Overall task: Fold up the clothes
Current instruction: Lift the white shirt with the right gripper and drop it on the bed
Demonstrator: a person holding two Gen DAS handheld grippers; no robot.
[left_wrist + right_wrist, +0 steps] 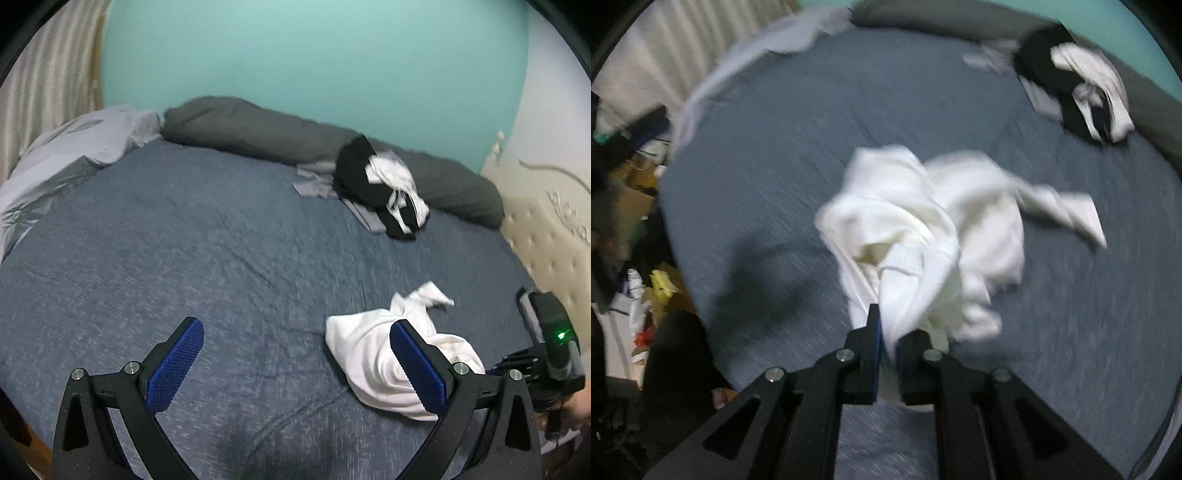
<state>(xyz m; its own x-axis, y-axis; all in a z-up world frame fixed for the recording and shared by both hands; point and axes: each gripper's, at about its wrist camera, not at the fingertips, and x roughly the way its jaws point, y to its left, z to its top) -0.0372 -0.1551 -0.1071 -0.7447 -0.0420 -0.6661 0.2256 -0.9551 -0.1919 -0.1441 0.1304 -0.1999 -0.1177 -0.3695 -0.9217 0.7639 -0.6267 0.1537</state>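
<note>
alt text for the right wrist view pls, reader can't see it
The right gripper is shut on a crumpled white garment lying on a blue-grey bed. A pile of black and white clothes sits at the far right of the bed, and the picture is blurred.

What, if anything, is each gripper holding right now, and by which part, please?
The right gripper is shut on the crumpled white garment, pinching a bunched fold at its near edge. The left gripper is open and holds nothing.

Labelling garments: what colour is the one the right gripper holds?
White, plain; the garment shows best in the right wrist view, pinched by the right gripper.
</note>
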